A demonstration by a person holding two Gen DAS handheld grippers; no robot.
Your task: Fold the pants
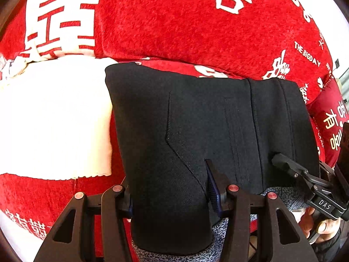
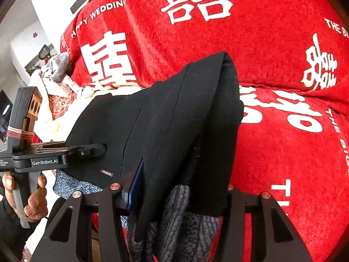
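You hold one pair of black pants, folded into a thick bundle and lifted between your two grippers above a red cover printed with large white characters. The pants are the only garment in your grip; their grey speckled lining shows along the near, lower edge in both views.

Your left gripper pinches the near edge of the bundle: one finger lies on top of the cloth, the other is tucked at the bundle's left edge, and the fabric fills the space between them, so the jaws stand partly apart, clamped on the pants. In the right wrist view that same gripper reaches in from the left with its tip pressed into the black cloth, and your left hand wraps its handle.

Your right gripper grips the other end. One blue-padded finger shows against the cloth; the second finger is buried under the draped fabric, so you see only one of the two. The jaws are closed on the pants with several layers between them. From the left wrist view this gripper bites the right edge of the bundle, with your right hand below it.

One white cloth lies on the red cover just left of the pants. A single heap of crumpled fabric sits further back on the left.
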